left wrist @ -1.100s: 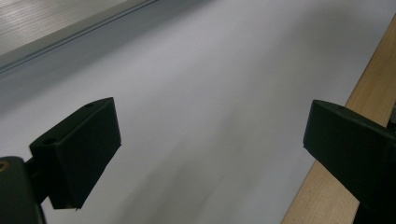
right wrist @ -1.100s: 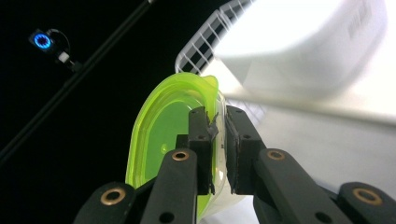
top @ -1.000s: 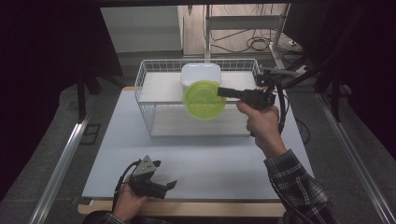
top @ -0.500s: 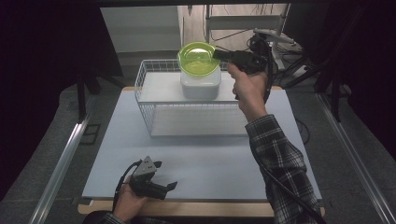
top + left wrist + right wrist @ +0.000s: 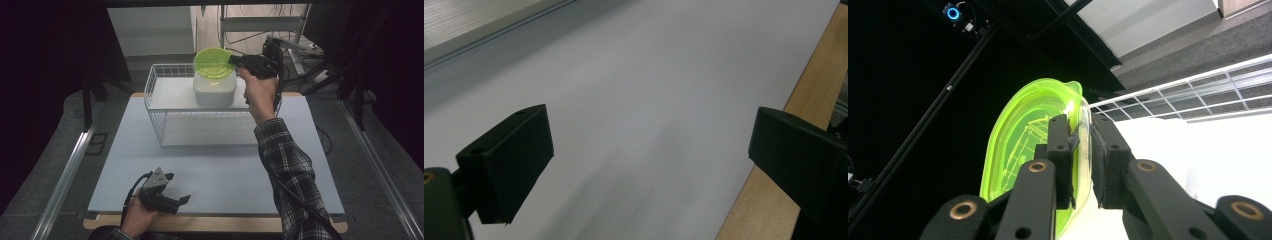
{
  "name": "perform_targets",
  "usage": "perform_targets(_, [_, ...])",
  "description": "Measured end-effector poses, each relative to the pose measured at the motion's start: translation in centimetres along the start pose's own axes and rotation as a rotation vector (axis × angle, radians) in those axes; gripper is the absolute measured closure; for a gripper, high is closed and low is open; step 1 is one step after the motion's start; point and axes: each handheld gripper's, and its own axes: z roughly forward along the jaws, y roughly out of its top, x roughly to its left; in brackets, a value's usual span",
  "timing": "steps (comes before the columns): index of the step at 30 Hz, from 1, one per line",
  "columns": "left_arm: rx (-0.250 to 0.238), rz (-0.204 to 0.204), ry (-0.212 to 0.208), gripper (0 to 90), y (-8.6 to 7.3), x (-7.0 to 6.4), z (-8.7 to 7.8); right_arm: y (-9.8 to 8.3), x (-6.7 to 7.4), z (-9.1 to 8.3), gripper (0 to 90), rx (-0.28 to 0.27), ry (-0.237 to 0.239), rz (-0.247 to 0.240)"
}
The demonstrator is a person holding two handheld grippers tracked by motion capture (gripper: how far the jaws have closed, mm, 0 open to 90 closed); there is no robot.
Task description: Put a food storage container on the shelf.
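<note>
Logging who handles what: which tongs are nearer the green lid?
Right. The right tongs are clamped on the green lid over the basket; the left tongs rest open at the table's near edge.

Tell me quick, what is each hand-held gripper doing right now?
Left hand-held gripper: open, holding nothing, low over the table.
Right hand-held gripper: closed on the rim of the green bowl.

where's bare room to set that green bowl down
Free: the mat between the basket and the left claw, and the basket's floor left of the white tub. Crowded: the basket's right end, where the right claw holds the bowl.
</note>
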Motion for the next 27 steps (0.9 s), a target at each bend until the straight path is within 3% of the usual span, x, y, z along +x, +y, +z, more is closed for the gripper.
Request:
perform_targets(2, [0.0, 0.0, -0.001, 3.9, 0.0, 0.0, 0.0, 0.0, -0.1, 0.1, 71.6, -0.001, -0.011, -0.004])
perform_targets(8, [0.002, 0.0, -0.002, 3.9, 0.0, 0.0, 0.1, 0.0, -0.5, 0.3, 66.1, 0.004, -0.019, -0.002])
perform_targets(12, [0.001, 0.001, -0.002, 3.9, 0.0, 0.0, 0.0, 0.1, -0.6, 0.1, 53.5, -0.005, -0.013, -0.022])
perform_targets(19, [-0.001, 0.0, -0.001, 3.9, 0.0, -0.1, 0.0, -0.3, -0.8, -1.4, 33.1, 0.03, -0.006, -0.179])
perform_targets(27, [0.004, 0.001, 0.004, 3.7, 0.0, -0.1, 0.2, -3.6, -1.9, -4.4, 22.1, 0.072, 0.003, -0.341])
